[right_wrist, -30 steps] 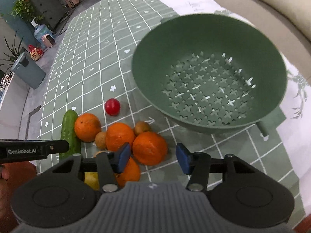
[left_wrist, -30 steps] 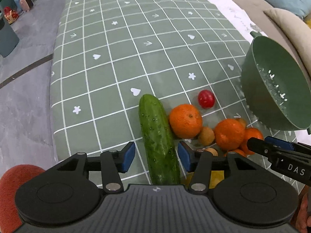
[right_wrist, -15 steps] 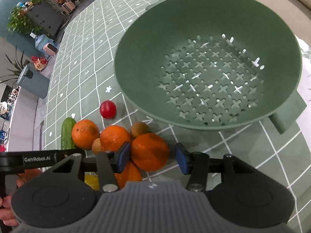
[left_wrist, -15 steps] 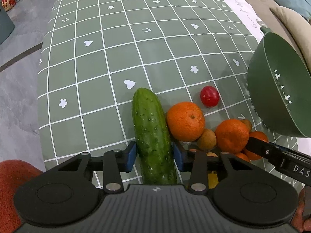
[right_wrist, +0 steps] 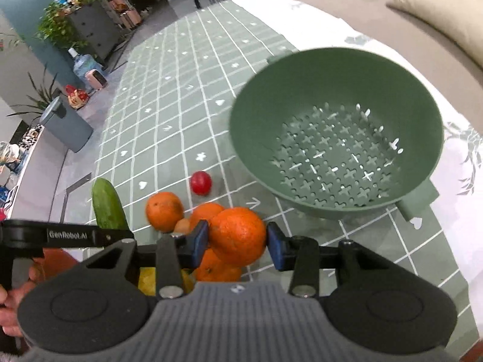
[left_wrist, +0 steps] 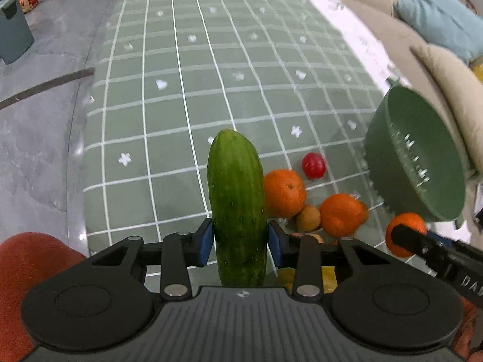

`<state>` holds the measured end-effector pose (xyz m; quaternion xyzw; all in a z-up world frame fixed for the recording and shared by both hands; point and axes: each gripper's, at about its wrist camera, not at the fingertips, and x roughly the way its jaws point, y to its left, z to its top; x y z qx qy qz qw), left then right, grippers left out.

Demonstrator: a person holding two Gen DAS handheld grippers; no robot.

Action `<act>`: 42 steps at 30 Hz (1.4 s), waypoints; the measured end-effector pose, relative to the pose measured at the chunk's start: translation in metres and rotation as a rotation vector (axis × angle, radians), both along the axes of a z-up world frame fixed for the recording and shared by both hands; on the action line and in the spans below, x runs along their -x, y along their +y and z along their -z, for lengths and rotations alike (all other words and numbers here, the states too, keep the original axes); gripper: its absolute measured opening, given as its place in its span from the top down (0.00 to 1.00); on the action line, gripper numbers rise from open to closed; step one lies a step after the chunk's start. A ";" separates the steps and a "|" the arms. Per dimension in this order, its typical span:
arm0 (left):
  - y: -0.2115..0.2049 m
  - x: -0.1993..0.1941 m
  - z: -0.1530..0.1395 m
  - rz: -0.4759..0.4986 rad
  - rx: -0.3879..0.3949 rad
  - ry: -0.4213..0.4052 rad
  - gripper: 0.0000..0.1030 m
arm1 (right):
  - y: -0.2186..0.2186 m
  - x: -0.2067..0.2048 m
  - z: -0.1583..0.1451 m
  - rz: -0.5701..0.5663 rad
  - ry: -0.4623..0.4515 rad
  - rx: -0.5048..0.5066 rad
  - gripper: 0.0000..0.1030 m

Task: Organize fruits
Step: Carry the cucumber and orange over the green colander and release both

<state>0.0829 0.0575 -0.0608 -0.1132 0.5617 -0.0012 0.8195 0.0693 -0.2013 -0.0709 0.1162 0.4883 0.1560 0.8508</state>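
My left gripper (left_wrist: 240, 242) is shut on a green cucumber (left_wrist: 237, 205) and holds it lifted, tip pointing away. My right gripper (right_wrist: 237, 244) is shut on an orange (right_wrist: 237, 235), raised above the pile; it also shows in the left wrist view (left_wrist: 404, 232). Other oranges (left_wrist: 283, 192) (left_wrist: 342, 214), a small brown fruit (left_wrist: 308, 217), a red round fruit (left_wrist: 314, 165) and a yellow fruit (right_wrist: 149, 280) lie on the green checked cloth (left_wrist: 187, 96). The green colander (right_wrist: 335, 132) stands empty to the right.
Beige sofa cushions (right_wrist: 434, 9) lie behind the colander. The cloth's left edge drops to a grey floor (left_wrist: 36, 96) with a grey bin (right_wrist: 68, 126), a water bottle (right_wrist: 86, 65) and plants. White cloth (right_wrist: 462, 187) lies right of the colander.
Both grippers closed and lifted: the left took the cucumber off the cloth, the right took an orange out of the pile. The colander looks farther away in the right wrist view.
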 end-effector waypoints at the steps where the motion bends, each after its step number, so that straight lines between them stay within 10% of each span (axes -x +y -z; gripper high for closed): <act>1: 0.000 0.002 -0.006 0.001 0.001 -0.019 0.59 | 0.000 0.002 -0.003 -0.001 -0.007 0.001 0.63; 19: -0.111 -0.033 -0.124 0.336 0.045 -0.322 0.59 | -0.043 -0.011 -0.066 -0.010 -0.199 0.147 0.63; 28: -0.183 -0.091 -0.072 0.466 0.018 -0.199 0.59 | -0.054 -0.060 -0.022 -0.077 -0.088 0.301 0.63; 42: -0.189 -0.119 -0.007 0.453 0.017 0.029 0.59 | -0.048 -0.092 0.025 -0.181 0.011 0.337 0.62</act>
